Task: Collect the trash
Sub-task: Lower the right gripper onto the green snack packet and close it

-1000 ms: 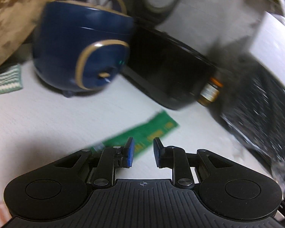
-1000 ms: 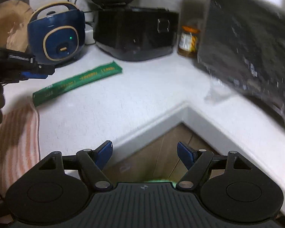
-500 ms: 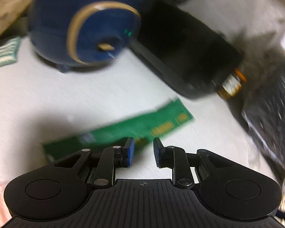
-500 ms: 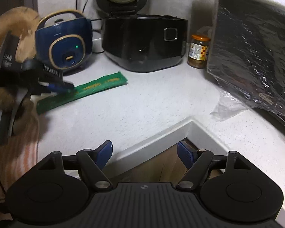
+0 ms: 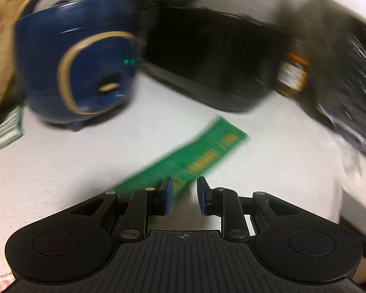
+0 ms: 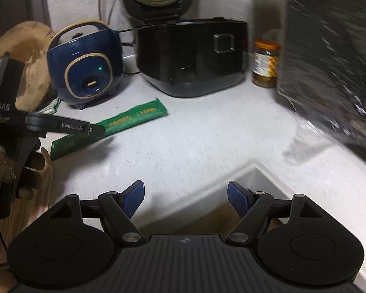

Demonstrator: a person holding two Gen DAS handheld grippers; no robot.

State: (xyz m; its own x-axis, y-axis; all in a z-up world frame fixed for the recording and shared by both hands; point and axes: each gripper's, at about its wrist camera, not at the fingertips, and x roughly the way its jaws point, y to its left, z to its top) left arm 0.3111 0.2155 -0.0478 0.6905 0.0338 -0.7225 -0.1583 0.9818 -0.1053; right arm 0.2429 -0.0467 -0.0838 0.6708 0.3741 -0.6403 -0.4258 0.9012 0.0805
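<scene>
The green wrapper [image 6: 109, 128] lies in front of the blue cooker [image 6: 85, 66]; my left gripper [image 5: 183, 193] hovers over its middle, jaws slightly apart, and my right gripper [image 6: 185, 197] stands wide apart, empty.

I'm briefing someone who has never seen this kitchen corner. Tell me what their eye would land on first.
The bright green wrapper lying flat on the pale countertop stands out most, with the left gripper poised just above its middle, jaws narrowly apart. Behind it sit a navy blue cooker with gold trim and a lit green light, and a larger black cooker with its lid raised. The right gripper hangs wide open over the counter's inner corner.
</scene>
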